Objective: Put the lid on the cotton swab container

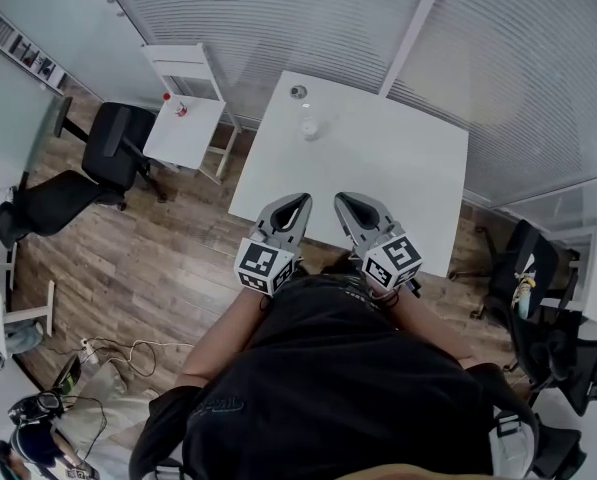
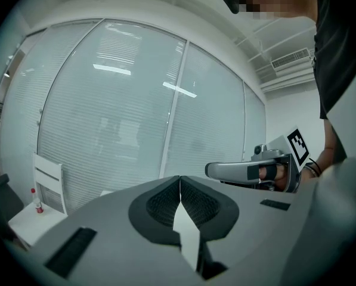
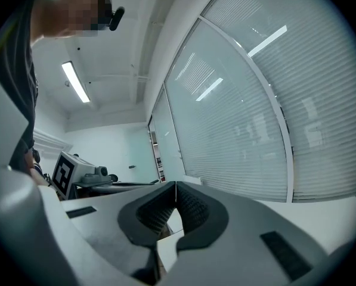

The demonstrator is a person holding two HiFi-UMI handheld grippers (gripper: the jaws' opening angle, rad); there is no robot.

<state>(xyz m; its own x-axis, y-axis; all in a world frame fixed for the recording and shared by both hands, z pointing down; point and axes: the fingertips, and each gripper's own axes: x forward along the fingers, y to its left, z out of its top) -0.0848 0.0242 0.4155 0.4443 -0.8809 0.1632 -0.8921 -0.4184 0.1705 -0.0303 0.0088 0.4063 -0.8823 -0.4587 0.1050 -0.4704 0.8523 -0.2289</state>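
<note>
A glass-walled office with lowered blinds and a wood floor (image 1: 168, 258) is surrounding a white tabletop (image 1: 398, 178), seen from above the shoulders of a person in a dark top. The person is holding the left gripper (image 1: 300, 200) and the right gripper (image 1: 342, 199) side by side over the near edge of the tabletop, both pointing across it toward the blinds.

In the left gripper view, its fingers (image 2: 163, 204) are pressing together at the tips with nothing between them. In the right gripper view, that gripper's fingers (image 3: 155, 210) are likewise meeting tip to tip and carrying nothing. Each gripper view is also catching the other gripper alongside, with its marker cube showing.

The cotton swab container (image 1: 309, 127) is standing near the far left corner of the tabletop, just inside the left edge, well apart from both grippers. The lid (image 1: 298, 92) is lying beyond it, closer still to that far corner, apart from the container and not on it. Both are too small to show detail.

Off the left edge of the tabletop, a small white side table (image 1: 183, 138) is carrying a red-capped bottle (image 1: 181, 109), with a white chair (image 1: 183, 66) behind it and a black office chair (image 1: 113, 148) beside it. More black chairs (image 1: 543, 298) are standing to the right, and cables (image 1: 128, 353) are trailing across the floor at lower left.
</note>
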